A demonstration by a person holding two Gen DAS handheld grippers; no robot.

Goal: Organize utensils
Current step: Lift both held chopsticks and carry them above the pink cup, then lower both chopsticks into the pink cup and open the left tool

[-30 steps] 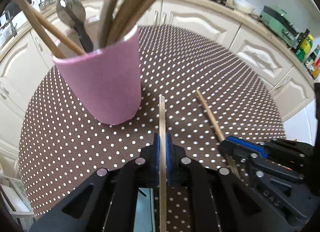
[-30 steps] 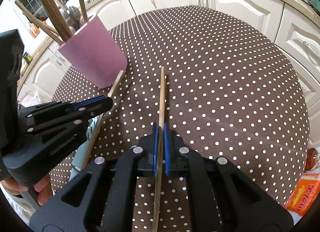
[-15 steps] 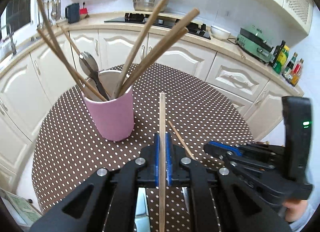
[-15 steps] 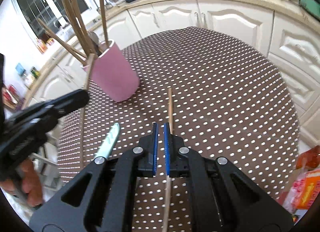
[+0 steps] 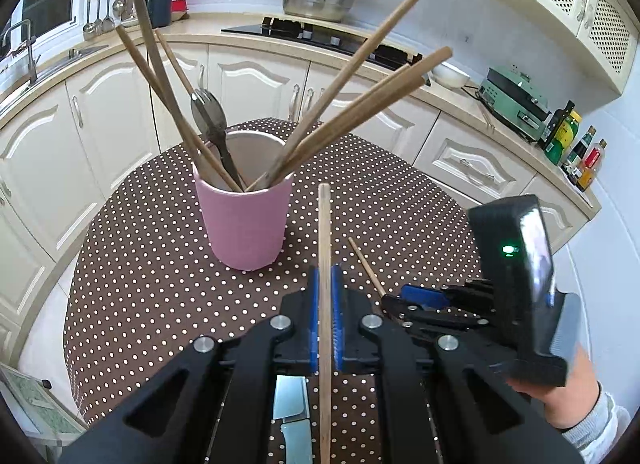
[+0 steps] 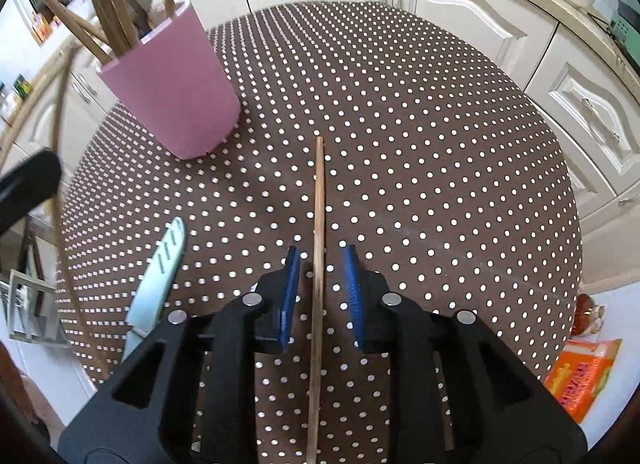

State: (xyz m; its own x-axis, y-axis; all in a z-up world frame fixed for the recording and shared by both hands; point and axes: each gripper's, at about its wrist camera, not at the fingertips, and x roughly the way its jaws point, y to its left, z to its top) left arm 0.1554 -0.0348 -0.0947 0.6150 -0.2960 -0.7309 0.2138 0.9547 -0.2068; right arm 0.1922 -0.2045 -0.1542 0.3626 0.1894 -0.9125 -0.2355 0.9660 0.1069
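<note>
My left gripper [image 5: 325, 276] is shut on a wooden chopstick [image 5: 325, 232], held off the table and pointing toward the pink cup [image 5: 244, 224]. The cup holds several wooden sticks and a metal spoon [image 5: 208, 116]. To the right, my right gripper [image 5: 416, 296] is low over a second chopstick [image 5: 366, 264]. In the right wrist view, the right gripper [image 6: 320, 260] has its jaws opening; that chopstick [image 6: 319, 192] lies on the table between them, and the pads do not touch it. The pink cup [image 6: 176, 92] stands at the far left there.
A knife with a pale blue handle [image 6: 160, 276] lies on the dotted brown tablecloth [image 6: 440, 144], left of the right gripper. An orange packet [image 6: 580, 376] sits off the table's right edge. Cream cabinets ring the round table, with bottles [image 5: 568, 132] on the counter.
My left gripper rose and drew back from the cup with its chopstick. The right gripper's jaws parted from the chopstick they had been shut on.
</note>
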